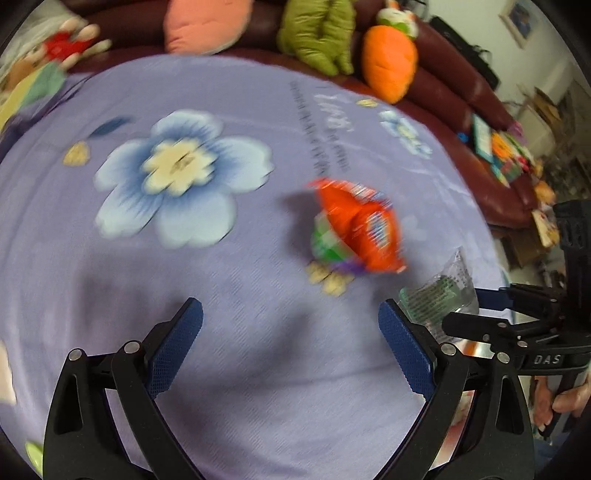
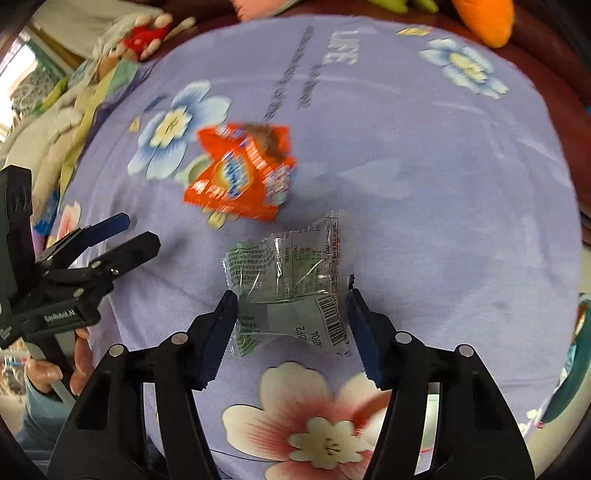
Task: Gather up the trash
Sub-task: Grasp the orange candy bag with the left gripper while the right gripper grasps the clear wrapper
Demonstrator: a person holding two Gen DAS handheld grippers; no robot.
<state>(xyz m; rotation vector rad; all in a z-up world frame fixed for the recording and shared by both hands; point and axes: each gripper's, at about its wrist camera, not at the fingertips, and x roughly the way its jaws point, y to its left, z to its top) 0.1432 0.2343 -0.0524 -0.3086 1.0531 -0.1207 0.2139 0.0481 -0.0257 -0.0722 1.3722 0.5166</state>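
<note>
- A purple sheet (image 1: 258,350) with big blue flowers lies under the gripper.
- An orange carrot toy (image 1: 388,62) sits far ahead, to the right.
- A green soft toy (image 1: 317,37) sits just left of the carrot.
- A pink pillow (image 1: 199,26) lies far ahead.

Lilac floral bedsheet (image 1: 258,369); maroon sofa (image 1: 461,110) behind.

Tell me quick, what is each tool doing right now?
Left tool: open, holding nothing, above the purple cloth.
Right tool: pads at both sides of the clear wrapper; whether they press it yet cannot be told.
</note>
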